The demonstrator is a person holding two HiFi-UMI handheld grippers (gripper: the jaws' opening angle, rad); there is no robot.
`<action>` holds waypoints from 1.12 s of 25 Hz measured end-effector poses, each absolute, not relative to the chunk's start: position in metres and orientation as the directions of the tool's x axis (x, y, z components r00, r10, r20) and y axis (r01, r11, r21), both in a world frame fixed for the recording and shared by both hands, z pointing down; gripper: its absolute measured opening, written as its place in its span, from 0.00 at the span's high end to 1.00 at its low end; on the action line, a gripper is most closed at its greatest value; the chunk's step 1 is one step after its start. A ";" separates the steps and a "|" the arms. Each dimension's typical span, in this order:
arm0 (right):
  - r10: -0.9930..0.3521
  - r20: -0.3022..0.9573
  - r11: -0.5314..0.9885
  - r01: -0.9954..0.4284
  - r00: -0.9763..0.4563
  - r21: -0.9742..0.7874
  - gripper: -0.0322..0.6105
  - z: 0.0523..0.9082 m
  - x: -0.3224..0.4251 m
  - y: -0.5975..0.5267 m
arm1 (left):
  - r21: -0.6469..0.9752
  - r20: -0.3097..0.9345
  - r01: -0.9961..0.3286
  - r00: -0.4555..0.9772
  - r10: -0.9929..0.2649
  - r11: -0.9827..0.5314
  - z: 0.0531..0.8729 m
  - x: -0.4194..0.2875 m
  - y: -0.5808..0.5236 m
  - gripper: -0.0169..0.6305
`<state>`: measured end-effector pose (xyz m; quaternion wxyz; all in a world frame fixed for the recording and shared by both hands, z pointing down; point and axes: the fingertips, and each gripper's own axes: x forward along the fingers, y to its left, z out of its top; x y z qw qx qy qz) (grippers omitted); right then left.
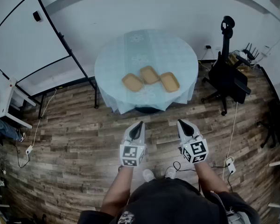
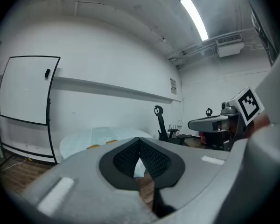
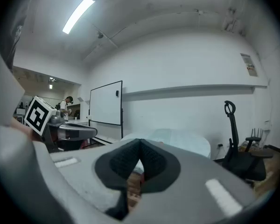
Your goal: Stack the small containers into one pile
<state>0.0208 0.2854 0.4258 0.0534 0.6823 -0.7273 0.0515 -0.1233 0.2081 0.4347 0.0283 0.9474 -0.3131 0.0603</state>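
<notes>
Left hand-held gripper and right hand-held gripper both closed and empty, well apart from the three small containers on the round worktop; office chair beside it.

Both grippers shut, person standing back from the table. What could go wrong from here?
1. The cable lies on the floor by the person's feet; stepping toward the table could snag it.
2. The three containers sit crowded, seemingly edge to edge; grabbing one may shove a neighbour.
3. The left gripper and right gripper are shut; unless opened early, they would push a container rather than grip it.
</notes>
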 end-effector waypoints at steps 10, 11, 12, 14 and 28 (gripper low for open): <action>-0.991 0.134 0.018 -1.000 -0.020 -0.018 0.95 0.434 0.010 0.286 | -0.016 0.181 -0.555 0.817 -0.548 -0.832 0.456 -0.129 0.203 0.98; -0.991 0.130 0.014 -0.999 -0.018 -0.031 0.95 0.435 0.010 0.288 | -0.017 0.181 -0.549 0.820 -0.543 -0.835 0.456 -0.128 0.203 0.98; -0.991 0.131 0.014 -0.999 -0.019 -0.045 0.95 0.437 0.010 0.289 | -0.021 0.178 -0.545 0.823 -0.539 -0.838 0.455 -0.127 0.202 0.98; -0.989 0.145 0.009 -0.998 -0.017 -0.058 0.95 0.442 0.014 0.291 | -0.029 0.169 -0.541 0.826 -0.538 -0.840 0.452 -0.124 0.201 0.98; -0.971 0.217 0.088 -0.994 -0.099 -0.060 0.95 0.460 0.066 0.224 | 0.019 0.215 -0.591 0.790 -0.574 -0.806 0.466 -0.069 0.146 0.98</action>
